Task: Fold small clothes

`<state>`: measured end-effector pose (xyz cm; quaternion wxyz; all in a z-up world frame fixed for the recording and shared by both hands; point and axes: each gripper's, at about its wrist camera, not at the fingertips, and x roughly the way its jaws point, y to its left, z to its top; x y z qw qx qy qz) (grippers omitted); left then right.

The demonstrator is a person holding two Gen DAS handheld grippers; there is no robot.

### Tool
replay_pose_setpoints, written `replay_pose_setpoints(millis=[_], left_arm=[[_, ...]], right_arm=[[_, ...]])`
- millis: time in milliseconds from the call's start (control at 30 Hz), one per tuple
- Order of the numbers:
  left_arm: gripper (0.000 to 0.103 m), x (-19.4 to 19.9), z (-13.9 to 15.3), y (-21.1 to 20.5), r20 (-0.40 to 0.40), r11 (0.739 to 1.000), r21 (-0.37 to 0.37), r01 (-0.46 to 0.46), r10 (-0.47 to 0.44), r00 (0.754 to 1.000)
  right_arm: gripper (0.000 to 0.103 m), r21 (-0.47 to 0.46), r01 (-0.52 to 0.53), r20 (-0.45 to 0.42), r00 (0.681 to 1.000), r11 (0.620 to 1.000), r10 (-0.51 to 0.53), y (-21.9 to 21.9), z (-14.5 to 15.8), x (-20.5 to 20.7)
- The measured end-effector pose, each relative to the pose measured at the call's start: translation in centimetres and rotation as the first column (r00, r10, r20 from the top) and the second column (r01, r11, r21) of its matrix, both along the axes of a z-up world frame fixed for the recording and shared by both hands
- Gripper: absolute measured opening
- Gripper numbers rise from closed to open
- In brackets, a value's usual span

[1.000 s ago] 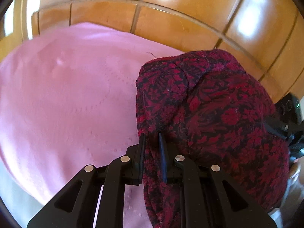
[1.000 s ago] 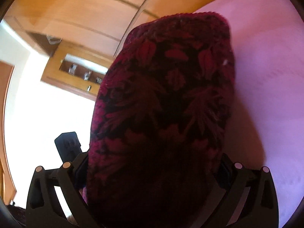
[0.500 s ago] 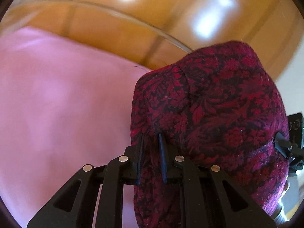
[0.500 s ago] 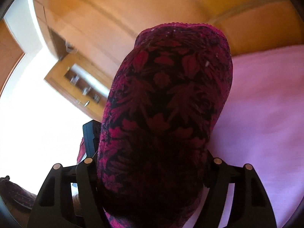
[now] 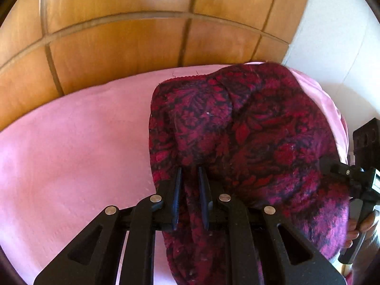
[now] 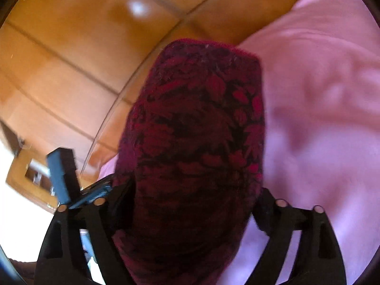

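Between both tongs hangs the red cloth (image 5: 249, 142): left tongs (image 5: 190, 178) pinch its edge, right tongs (image 6: 190, 204) just widened around a thick bundle. Folding unfinished; laying on the pink sheet (image 5: 71, 154) remains.

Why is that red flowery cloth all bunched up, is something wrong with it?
Nothing looks torn or spilled. The red cloth is bunched because the left gripper pinches one fold while the rest drapes over the right gripper, above the pink sheet.
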<state>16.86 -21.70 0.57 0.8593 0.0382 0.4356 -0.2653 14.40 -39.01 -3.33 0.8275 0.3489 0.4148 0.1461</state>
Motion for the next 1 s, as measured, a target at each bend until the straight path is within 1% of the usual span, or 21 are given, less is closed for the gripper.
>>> replay_pose_setpoints(millis=[33,67,133,167,233,267,300,333,367,433,467,500,567,600,633,667,733,800,900,967,1000], left_arm=[[0.014,-0.5,0.2,-0.1,0.015,1.0,0.012,-0.003,0.003,1.0],[0.014,-0.8,0.2,-0.1,0.023,1.0,0.017,-0.009,0.009,1.0],[0.014,-1.8,0.4,0.1,0.032,1.0,0.015,-0.026,0.026,0.999],[0.014,-2.1,0.5,0.1,0.038,0.999,0.013,-0.039,0.039,0.999],[0.013,-3.1,0.5,0.3,0.049,0.998,0.011,-0.055,0.054,0.997],[0.013,-3.1,0.4,0.8,0.054,0.998,0.012,-0.061,0.061,0.997],[0.014,-3.0,0.4,0.8,0.058,0.997,0.015,-0.069,0.068,0.996],[0.014,-3.0,0.7,0.7,0.062,0.997,0.022,-0.078,0.077,0.995],[0.014,-2.8,0.9,0.5,0.065,0.995,0.038,-0.087,0.084,0.994],[0.014,-3.1,1.2,-0.1,0.07,0.993,0.07,-0.099,0.094,0.993],[0.014,-2.7,1.1,-0.3,0.065,0.99,0.09,-0.108,0.102,0.993],[0.014,-2.6,1.0,-0.9,0.055,0.988,0.096,-0.117,0.112,0.992],[0.013,-2.3,0.5,-0.7,0.037,0.987,0.085,-0.133,0.13,0.991],[0.014,-2.5,0.3,-0.3,0.032,0.987,0.067,-0.144,0.142,0.989],[0.014,-2.7,0.0,0.2,0.035,0.987,0.057,-0.151,0.149,0.988],[0.014,-3.3,-0.1,0.3,0.047,0.986,0.055,-0.155,0.153,0.987],[0.014,-4.0,-0.3,0.1,0.076,0.986,0.067,-0.154,0.149,0.986],[0.014,-3.9,-0.4,-0.1,0.087,0.984,0.075,-0.162,0.155,0.984],[0.013,-3.9,0.3,0.8,0.07,0.982,0.019,-0.19,0.188,0.98],[0.025,-4.2,0.8,1.0,0.089,0.98,0.024,-0.198,0.195,0.977],[0.034,-4.4,1.0,1.3,0.099,0.978,0.021,-0.209,0.206,0.974]], right_arm=[[0.093,-0.011,0.019,-0.005,1.0,1.0,-0.019,-0.2,0.2,-0.6],[0.094,-0.05,0.044,-0.008,0.999,0.998,-0.044,-0.2,0.7,-1.0],[0.093,-0.174,0.097,0.022,0.995,0.98,-0.095,-0.5,3.1,-2.2],[0.088,-0.258,0.127,0.058,0.992,0.958,-0.116,-0.5,4.8,-3.0],[0.079,-0.324,0.138,0.091,0.989,0.936,-0.114,0.7,7.0,-3.6],[0.073,-0.371,0.139,0.115,0.988,0.918,-0.103,2.3,8.1,-3.8],[0.068,-0.409,0.138,0.131,0.987,0.902,-0.092,3.4,8.7,-3.7],[0.065,-0.449,0.138,0.144,0.986,0.883,-0.081,4.6,9.5,-3.4],[0.061,-0.496,0.142,0.152,0.986,0.857,-0.076,5.7,10.6,-1.8],[0.056,-0.554,0.108,0.125,0.991,0.826,-0.046,6.6,9.3,-0.3],[0.055,-0.581,0.081,0.082,0.996,0.81,-0.041,8.1,8.5,0.9],[0.055,-0.61,0.079,0.063,0.997,0.788,-0.051,8.8,8.1,1.9],[0.055,-0.7,0.052,0.034,0.999,0.712,-0.04,10.5,6.2,3.5],[0.056,-0.702,0.055,0.029,0.998,0.711,-0.048,10.4,5.8,3.9],[0.056,-0.685,0.059,0.027,0.998,0.726,-0.056,10.1,5.5,3.8],[0.056,-0.685,0.055,0.029,0.998,0.727,-0.049,10.1,5.4,4.0],[0.056,-0.7,0.041,0.03,0.999,0.713,-0.028,9.7,4.8,3.2],[0.056,-0.725,0.057,0.053,0.998,0.687,-0.026,10.0,4.4,2.6],[0.057,-0.702,0.084,0.059,0.996,0.707,-0.061,9.8,5.0,2.8],[0.061,-0.708,0.102,0.066,0.995,0.699,-0.079,10.0,5.9,2.6],[0.065,-0.714,0.115,0.07,0.993,0.691,-0.092,10.0,6.2,2.3]])
